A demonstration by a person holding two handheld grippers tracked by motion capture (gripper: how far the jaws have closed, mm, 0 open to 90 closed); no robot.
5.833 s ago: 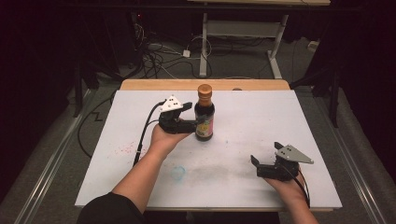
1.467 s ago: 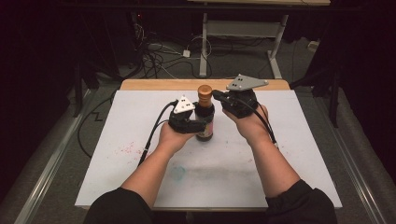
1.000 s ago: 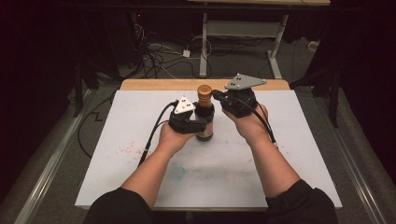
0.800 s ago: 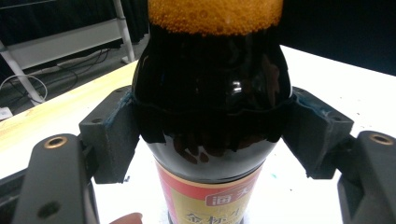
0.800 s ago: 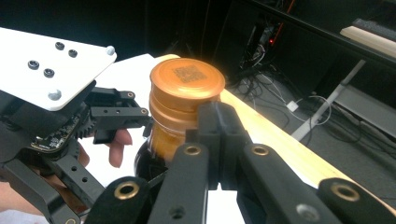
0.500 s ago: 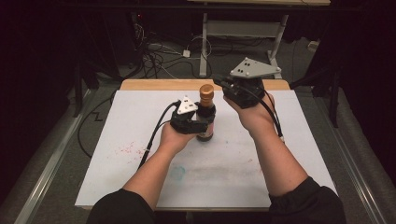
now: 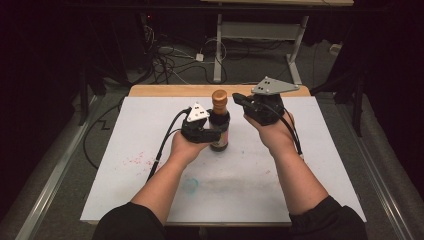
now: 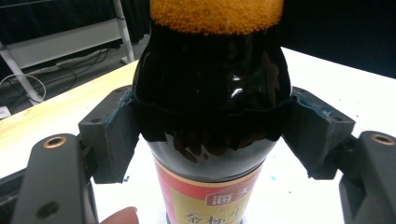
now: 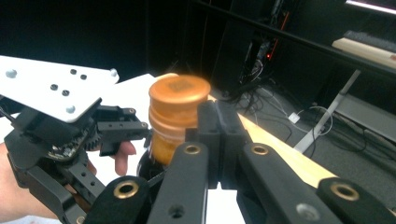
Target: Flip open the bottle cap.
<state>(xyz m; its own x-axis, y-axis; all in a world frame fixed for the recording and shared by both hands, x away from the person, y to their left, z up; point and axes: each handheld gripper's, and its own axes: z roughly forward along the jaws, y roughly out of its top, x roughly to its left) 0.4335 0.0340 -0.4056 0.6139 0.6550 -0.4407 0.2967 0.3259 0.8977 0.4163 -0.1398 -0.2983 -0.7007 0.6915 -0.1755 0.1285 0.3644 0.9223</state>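
Left gripper view has the bottle (image 8: 210, 107) up close: dark glass full of dark liquid, an orange cap (image 8: 217, 14) at the top, and a red and yellow label (image 8: 210, 198) low down with Chinese characters, cut off at the frame's edge and not fully readable. The left gripper (image 8: 210, 126) has its jaws partly closed around the bottle's shoulder, pads pressed on the glass on both sides. The bottle stands upright on the white surface (image 7: 310, 165), near its far middle. By the look of it, the bottle is rigid, fairly heavy with its contents, smooth and likely slippery, and breakable if tipped; the shoulder, where the body narrows, gives the pads a ledge against slipping, while the cap is the part to take for unscrewing.

Just to the right of the bottle, level with its cap, the right gripper (image 7: 239, 100) is held above the surface with its jaws fully closed on nothing; in the right gripper view the tips sit just beside the cap, and whether they touch it cannot be told. Left of the bottle, pink marks (image 7: 137, 160) stain the surface, and nearer the person a faint teal smudge (image 7: 190, 186). Beyond the bottle runs the surface's wooden far edge (image 7: 165, 91).
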